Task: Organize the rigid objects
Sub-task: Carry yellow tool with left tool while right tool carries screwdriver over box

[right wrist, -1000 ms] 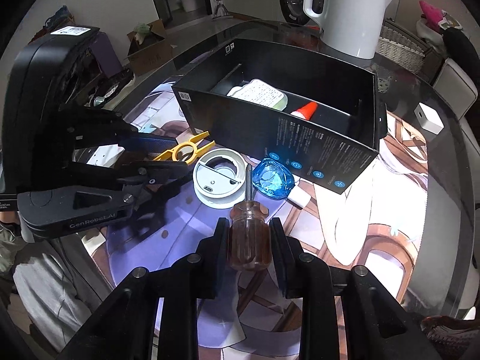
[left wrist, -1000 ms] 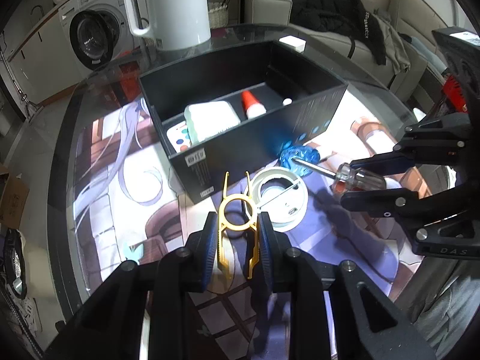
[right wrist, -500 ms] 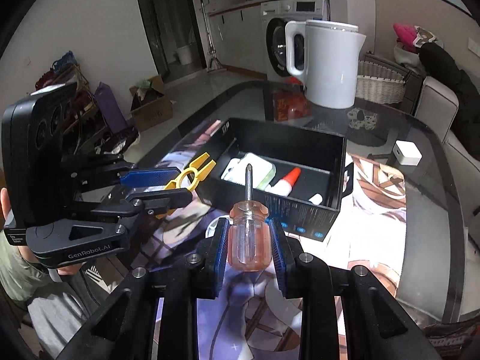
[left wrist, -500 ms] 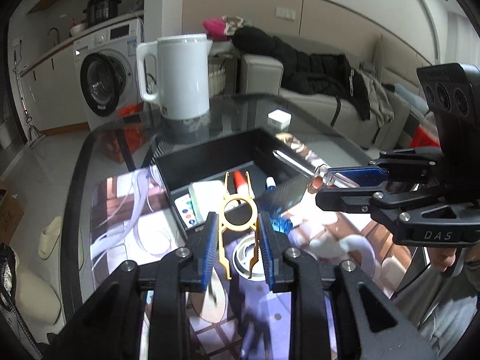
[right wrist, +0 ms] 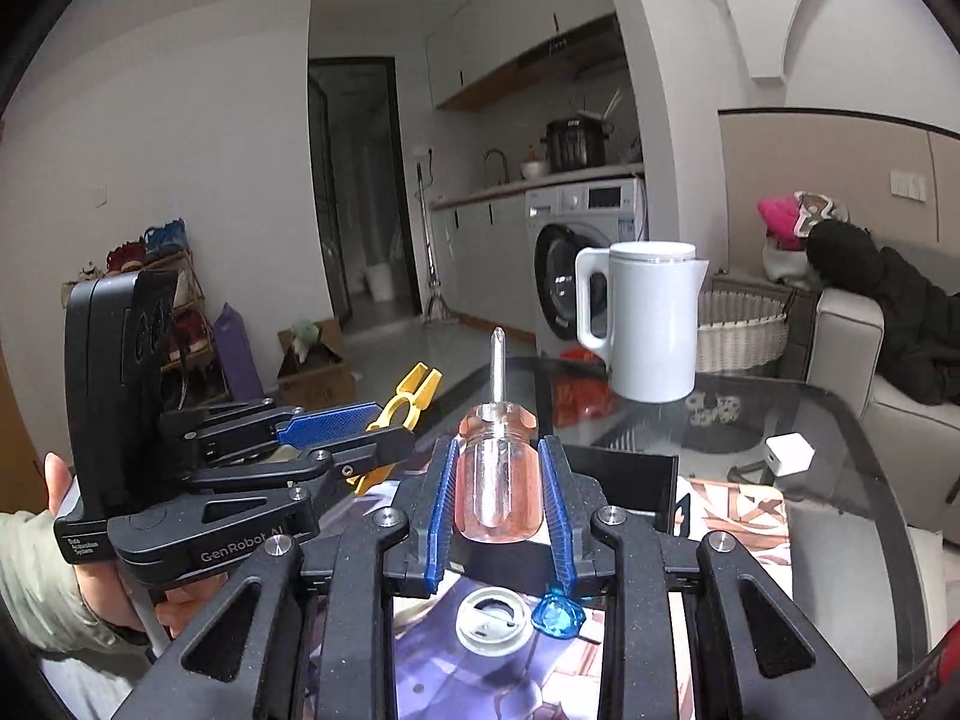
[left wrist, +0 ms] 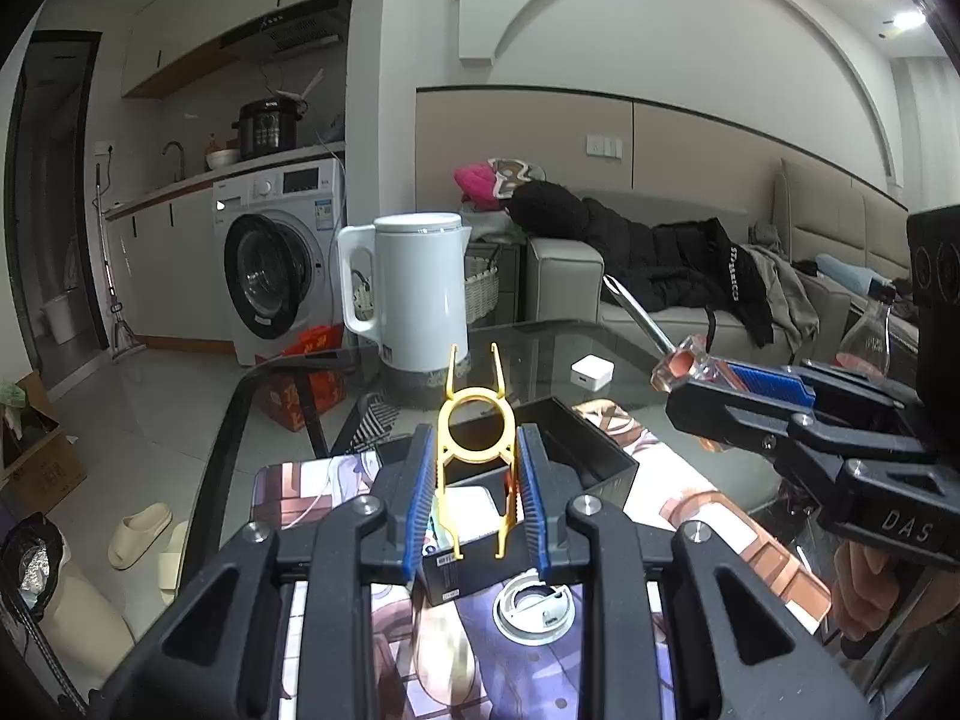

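Observation:
My left gripper (left wrist: 474,480) is shut on a yellow plastic clip (left wrist: 476,429), held high with its prongs pointing up. It also shows in the right wrist view (right wrist: 348,432) with the clip (right wrist: 405,399). My right gripper (right wrist: 498,486) is shut on a screwdriver (right wrist: 498,492) with a clear orange handle, shaft pointing up. It shows in the left wrist view (left wrist: 738,396) with the screwdriver (left wrist: 681,363). Both hang above the black box (left wrist: 600,462), which holds a white pack (left wrist: 474,507). A white round lid (left wrist: 533,606) and a blue gem (right wrist: 559,615) lie on the mat.
A white kettle (left wrist: 414,294) stands on the glass table (left wrist: 540,348) behind the box. A small white cube (left wrist: 593,372) lies to its right. A printed mat (left wrist: 708,516) covers the near table. A sofa (left wrist: 660,276) and a washing machine (left wrist: 276,264) stand beyond.
Both grippers have risen and tilted up from the table, carrying the clip and the screwdriver. The box and lid now sit low in both views.

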{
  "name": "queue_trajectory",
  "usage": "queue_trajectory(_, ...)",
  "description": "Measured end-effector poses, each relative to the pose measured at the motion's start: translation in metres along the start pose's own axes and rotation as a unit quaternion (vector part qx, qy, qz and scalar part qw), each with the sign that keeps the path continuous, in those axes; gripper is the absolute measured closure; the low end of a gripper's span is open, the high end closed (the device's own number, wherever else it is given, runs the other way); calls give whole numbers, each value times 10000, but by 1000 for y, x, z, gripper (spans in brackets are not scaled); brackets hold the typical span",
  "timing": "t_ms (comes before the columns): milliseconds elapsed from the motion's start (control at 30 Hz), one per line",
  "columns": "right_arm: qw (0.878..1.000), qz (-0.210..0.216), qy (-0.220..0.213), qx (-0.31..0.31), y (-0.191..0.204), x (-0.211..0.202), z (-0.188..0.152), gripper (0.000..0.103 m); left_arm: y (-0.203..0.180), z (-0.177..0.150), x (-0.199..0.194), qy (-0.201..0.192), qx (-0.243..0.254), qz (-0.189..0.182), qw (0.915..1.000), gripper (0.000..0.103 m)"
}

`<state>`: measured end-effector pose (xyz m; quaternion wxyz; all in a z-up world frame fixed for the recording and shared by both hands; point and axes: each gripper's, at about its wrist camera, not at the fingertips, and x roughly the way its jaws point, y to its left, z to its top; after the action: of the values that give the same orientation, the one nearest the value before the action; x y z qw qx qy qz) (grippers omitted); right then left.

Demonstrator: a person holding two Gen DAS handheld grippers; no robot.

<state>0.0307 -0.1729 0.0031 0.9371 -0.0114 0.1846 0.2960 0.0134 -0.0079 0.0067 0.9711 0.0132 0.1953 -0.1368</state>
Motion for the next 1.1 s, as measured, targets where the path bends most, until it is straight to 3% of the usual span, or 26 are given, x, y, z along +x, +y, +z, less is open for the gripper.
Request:
queue_trajectory(333, 9997, -154, -167, 62, -1, -6, 2, 76, 0, 5, 6, -74, -132, 14, 9999, 79)
queue_trajectory(633, 9982, -369, -465, 30, -6, 2, 19, 76, 2, 18, 37, 27, -471, -57, 9989, 79)
queue_trajectory(933, 9967, -652, -444, 178, -24, 36, 31, 76, 6, 30, 60, -93, -639, 142, 9978, 79)
queue_trajectory(1100, 9955, -773, -505, 195, -34, 50, 38, 76, 3, 32, 69, -198, -438, 294, 9984, 79)
